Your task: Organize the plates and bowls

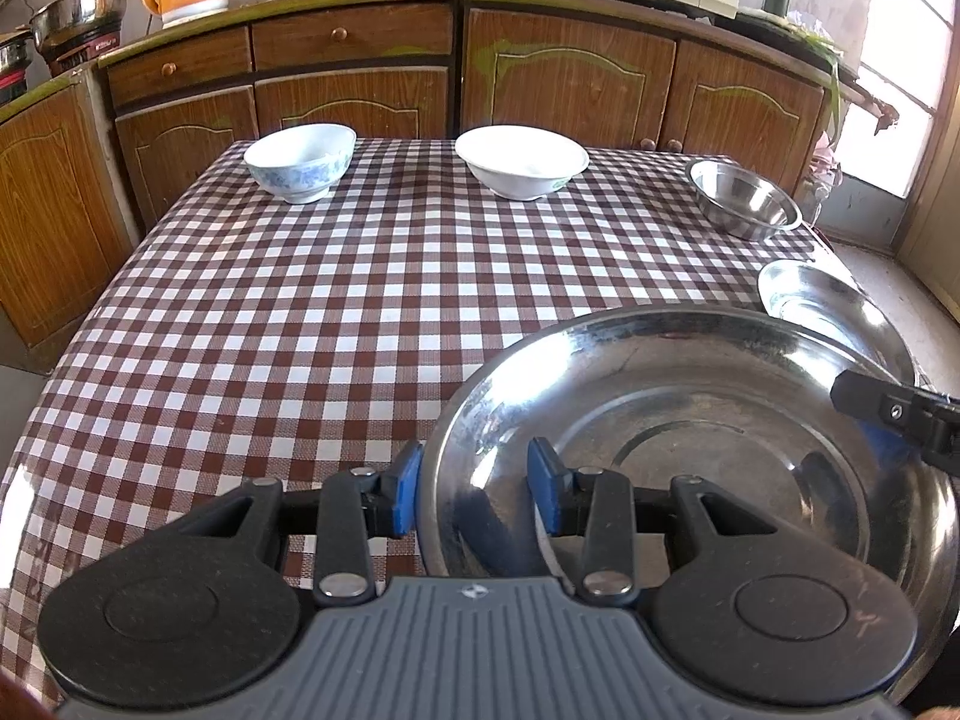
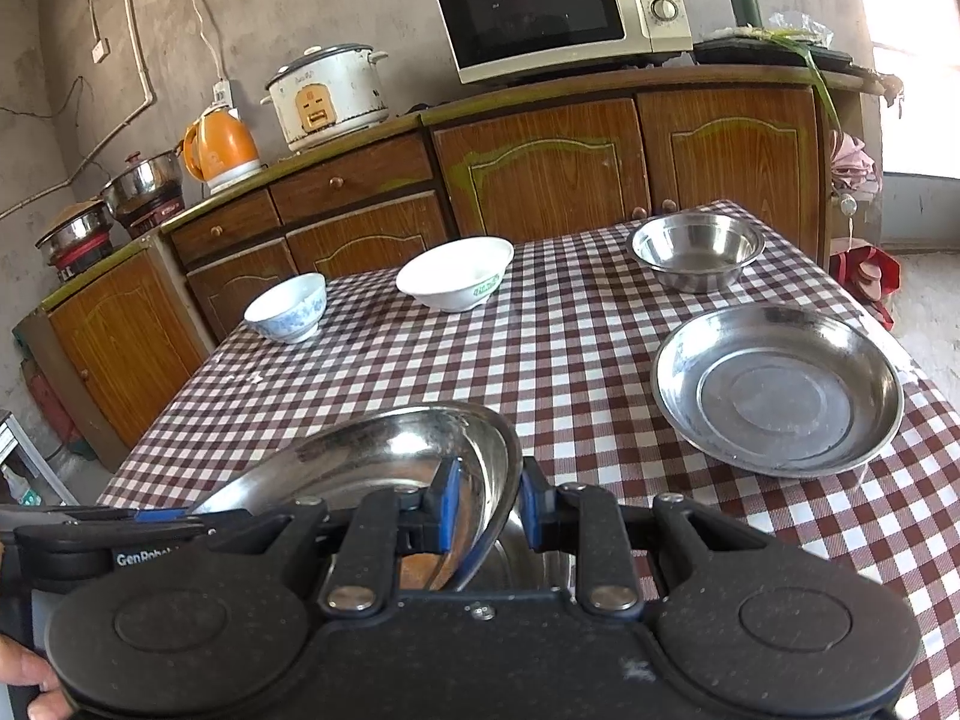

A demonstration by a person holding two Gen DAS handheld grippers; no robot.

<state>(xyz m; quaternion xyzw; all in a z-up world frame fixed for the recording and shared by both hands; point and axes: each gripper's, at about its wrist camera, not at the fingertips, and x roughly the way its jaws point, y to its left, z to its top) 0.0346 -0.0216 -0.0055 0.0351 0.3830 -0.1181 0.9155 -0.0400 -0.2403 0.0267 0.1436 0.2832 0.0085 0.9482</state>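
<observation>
A large steel plate [image 1: 690,420] hangs tilted over the near side of the checked table [image 1: 300,330], held from both sides. My left gripper [image 1: 477,492] is shut on its left rim, one blue pad outside and one inside. My right gripper [image 2: 492,504] is shut on the opposite rim and shows in the left wrist view as a black finger [image 1: 870,402]. The same plate [image 2: 372,450] fills the near left of the right wrist view. A second steel plate [image 2: 774,396] lies flat on the cloth at the right. Along the far edge stand a steel bowl [image 2: 696,249], a white bowl [image 2: 456,273] and a blue-patterned bowl [image 2: 287,306].
Wooden cabinets [image 1: 360,102] run close behind the table, with a microwave [image 2: 558,12], a rice cooker [image 2: 327,96] and an orange kettle [image 2: 222,147] on top. The table's right edge [image 2: 924,384] drops off just past the flat plate. A person's hand [image 2: 24,678] shows at the bottom left.
</observation>
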